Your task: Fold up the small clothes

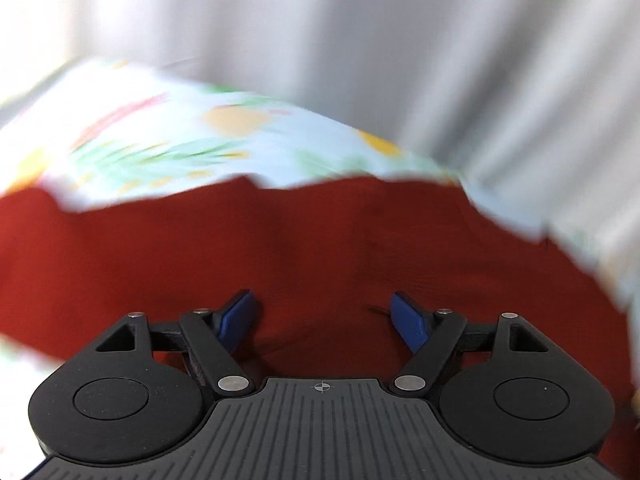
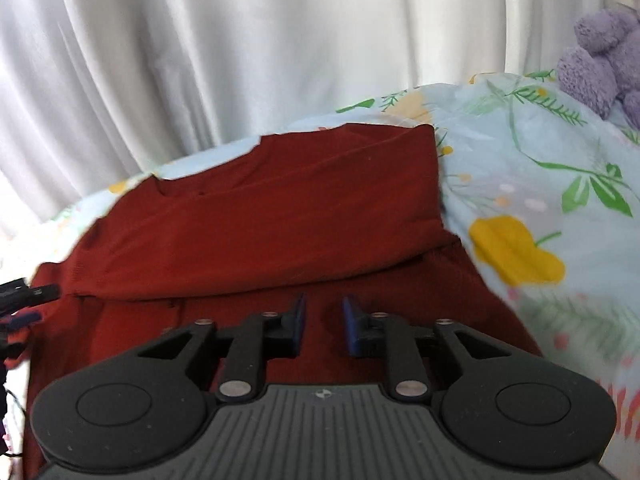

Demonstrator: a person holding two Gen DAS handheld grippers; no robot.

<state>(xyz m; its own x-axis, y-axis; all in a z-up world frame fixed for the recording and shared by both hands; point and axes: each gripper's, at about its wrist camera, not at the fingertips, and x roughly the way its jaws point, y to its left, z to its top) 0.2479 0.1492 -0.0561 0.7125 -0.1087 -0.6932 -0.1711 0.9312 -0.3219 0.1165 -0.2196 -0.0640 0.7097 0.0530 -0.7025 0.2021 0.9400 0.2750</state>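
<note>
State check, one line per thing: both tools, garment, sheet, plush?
Left tool: open wide, empty, over the red garment.
Right tool: narrow gap, nothing between fingers.
Red garment: partly folded, flap laid over.
Floral sheet: spread beneath.
Purple plush: lying on sheet.

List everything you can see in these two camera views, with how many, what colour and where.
garment: one, dark red, lying on the sheet, far part folded over toward the grippers
sheet: one, pale blue with green leaves and yellow flowers, under the garment
plush toy: one, purple, on the sheet at far right of the right view
curtain: one, white, pleated, behind the bed
left gripper: one, black with blue pads, jaws wide apart over the garment
right gripper: one, black with blue pads, jaws narrowly apart over the garment, nothing between them
</note>
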